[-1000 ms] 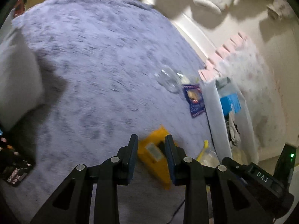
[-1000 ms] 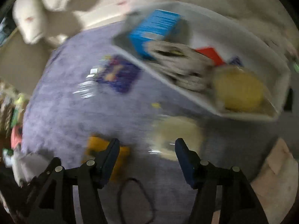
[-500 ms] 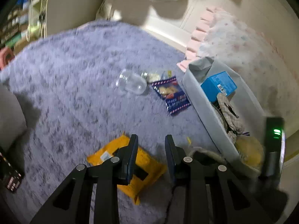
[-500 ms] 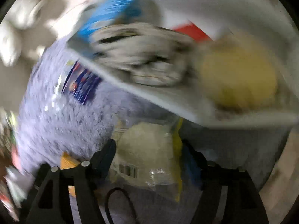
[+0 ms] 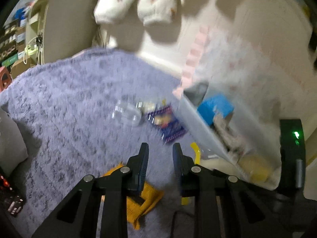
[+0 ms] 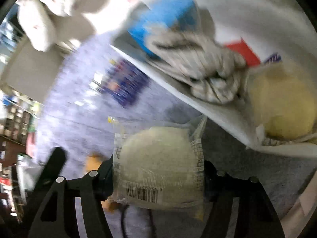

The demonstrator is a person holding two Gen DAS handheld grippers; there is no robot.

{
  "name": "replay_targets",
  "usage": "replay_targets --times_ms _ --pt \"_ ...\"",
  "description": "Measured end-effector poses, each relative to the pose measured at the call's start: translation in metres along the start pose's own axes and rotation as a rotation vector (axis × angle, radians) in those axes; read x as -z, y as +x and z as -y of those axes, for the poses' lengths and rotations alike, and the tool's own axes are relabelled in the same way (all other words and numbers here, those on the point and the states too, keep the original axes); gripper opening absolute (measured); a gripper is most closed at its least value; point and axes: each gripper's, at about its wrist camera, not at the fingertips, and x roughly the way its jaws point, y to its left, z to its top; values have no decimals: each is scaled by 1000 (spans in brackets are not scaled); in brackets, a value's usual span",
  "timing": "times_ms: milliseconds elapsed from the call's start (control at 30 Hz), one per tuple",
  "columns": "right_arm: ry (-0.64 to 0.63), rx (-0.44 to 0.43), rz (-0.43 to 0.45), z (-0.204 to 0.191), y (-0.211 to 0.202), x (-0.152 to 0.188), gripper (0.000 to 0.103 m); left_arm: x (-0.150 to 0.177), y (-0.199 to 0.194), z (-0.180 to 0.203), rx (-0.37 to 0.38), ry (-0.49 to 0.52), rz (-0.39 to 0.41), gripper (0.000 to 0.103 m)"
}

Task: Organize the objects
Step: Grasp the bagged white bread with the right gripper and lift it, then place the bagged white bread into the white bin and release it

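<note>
My right gripper [image 6: 158, 170] is shut on a clear bag of pale bread [image 6: 158, 162], held just above the purple rug beside the white bin [image 6: 198, 101]. The bin holds a blue box [image 6: 166, 17], a striped cloth [image 6: 202, 63], a red packet [image 6: 243, 51] and another yellow bun bag [image 6: 281, 107]. My left gripper [image 5: 158, 156] is open and empty above the rug, over a yellow packet [image 5: 146, 200]. A purple snack packet [image 5: 168, 125] and a clear plastic cup [image 5: 126, 115] lie on the rug ahead. The bin also shows in the left wrist view [image 5: 198, 123].
A purple shaggy rug [image 5: 69, 103] covers the floor. A pink-edged floral mat [image 5: 237, 63] lies behind the bin. White plush legs [image 5: 136, 2] hang at the back. A beige cabinet [image 5: 65, 21] and shelves stand far left. A black cable [image 6: 122, 220] lies under my right gripper.
My right gripper closed on the bread bag and lifted it toward the bin. My left gripper tilted up and moved forward off the yellow packet, still open.
</note>
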Motion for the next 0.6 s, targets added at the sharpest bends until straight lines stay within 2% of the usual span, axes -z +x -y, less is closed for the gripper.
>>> replay_targets --times_ms 100,200,333,400,433,500,600 --pt "12 -60 137 -8 -40 -10 66 -4 -12 0 77 -18 44 24" --pt "45 -80 286 5 -81 -8 66 -2 -16 18 103 66 71 24" --pt "133 -24 505 26 -160 -22 66 6 -20 49 138 196 88 25" --pt "212 25 589 50 -177 -25 70 11 -19 64 149 254 79 25" --pt "254 40 595 56 -171 -26 70 15 -17 71 146 289 74 26" --pt "375 18 535 91 -146 -38 72 20 -14 80 126 337 68 26" --pt "572 -74 414 127 -121 -38 72 24 -11 81 109 359 61 26"
